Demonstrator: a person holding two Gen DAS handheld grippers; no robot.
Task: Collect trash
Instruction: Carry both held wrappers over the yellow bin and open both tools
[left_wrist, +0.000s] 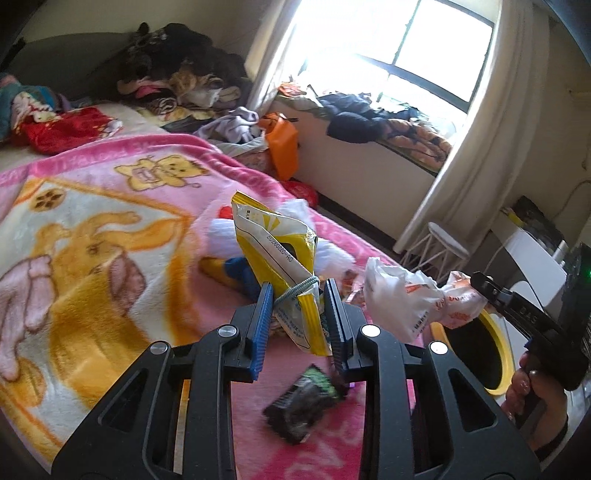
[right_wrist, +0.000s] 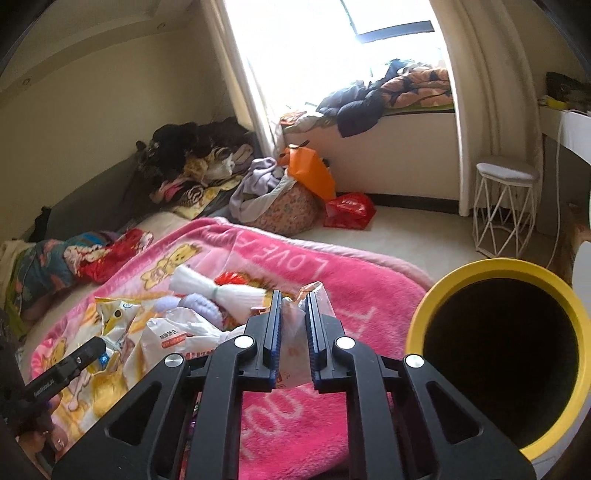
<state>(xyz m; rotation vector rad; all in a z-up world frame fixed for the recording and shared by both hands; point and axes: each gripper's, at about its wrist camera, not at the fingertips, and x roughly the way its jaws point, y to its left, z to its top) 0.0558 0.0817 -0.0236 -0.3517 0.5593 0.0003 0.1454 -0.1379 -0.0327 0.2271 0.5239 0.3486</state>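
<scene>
My left gripper (left_wrist: 298, 295) is shut on a yellow and white snack bag (left_wrist: 273, 240), which is tied with a cord and held above the pink blanket (left_wrist: 110, 221). A dark green wrapper (left_wrist: 303, 402) shows blurred on the blanket below it. To the right, my right gripper (left_wrist: 478, 286) holds a crumpled white plastic bag (left_wrist: 402, 299). In the right wrist view, the right gripper (right_wrist: 293, 299) is shut on that plastic bag (right_wrist: 295, 332). A yellow-rimmed bin (right_wrist: 480, 266) stands just right of it, dark inside. The left gripper (right_wrist: 96, 346) is at the lower left, by the snack bag (right_wrist: 110, 314).
More litter lies on the blanket (right_wrist: 351, 280): a white tassel bundle (right_wrist: 207, 288) and a purple fluffy thing (right_wrist: 199, 306). A clothes pile (right_wrist: 199, 158), orange bag (right_wrist: 310, 170) and red bag (right_wrist: 349, 210) lie beyond. A white wire stool (right_wrist: 504, 206) stands by the curtain.
</scene>
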